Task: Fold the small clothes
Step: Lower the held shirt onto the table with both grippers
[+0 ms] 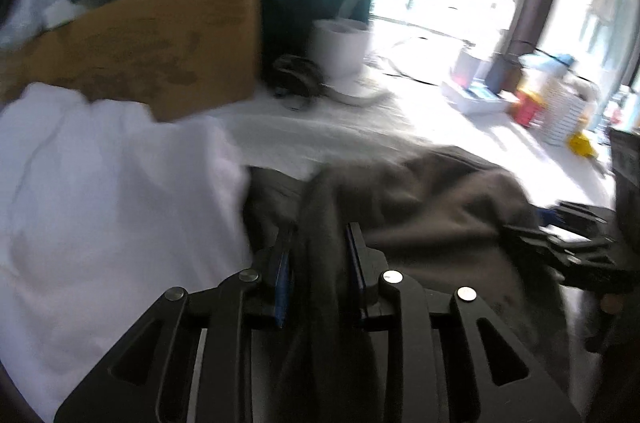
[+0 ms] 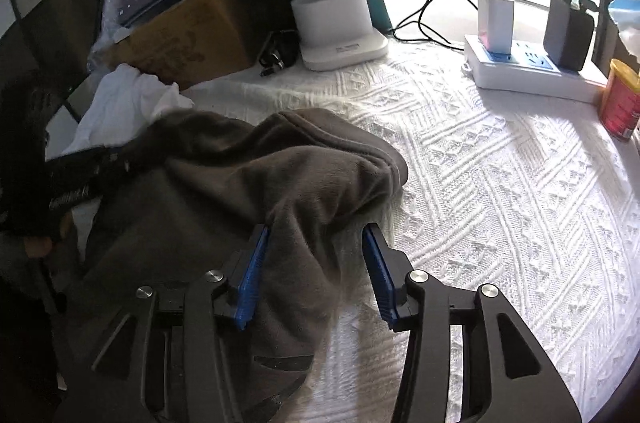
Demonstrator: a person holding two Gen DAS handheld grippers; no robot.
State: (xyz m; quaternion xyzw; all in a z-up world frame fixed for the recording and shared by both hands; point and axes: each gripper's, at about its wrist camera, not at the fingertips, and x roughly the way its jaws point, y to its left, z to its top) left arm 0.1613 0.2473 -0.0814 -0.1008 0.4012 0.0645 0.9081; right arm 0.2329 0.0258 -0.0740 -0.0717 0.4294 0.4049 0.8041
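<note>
The left gripper (image 1: 318,255) fills the foot of its own view, its blue-padded fingers (image 1: 282,275) close together with a dark fold of the grey garment (image 1: 420,207) running between them; blur hides whether the pads press on the cloth, so its grip cannot be told. The right gripper (image 2: 318,263) stands with its fingers (image 2: 252,275) apart: the garment's edge drapes down between them, lying against the left pad, while the right pad is clear of the cloth with white cover showing beside it.

The garment lies bunched on a white textured cover (image 2: 500,183) over the worktop, heaped up just ahead of both grippers and trailing back under them. A white cloth (image 2: 124,103) lies crumpled just beyond the garment's far left side, touching it, in front of a cardboard box (image 2: 188,43). A white lamp base (image 2: 340,31) stands near the box, well behind the garment. To the right, well apart from the clothes, are a power strip (image 2: 532,71) with plugged chargers and a red can (image 2: 620,103).
</note>
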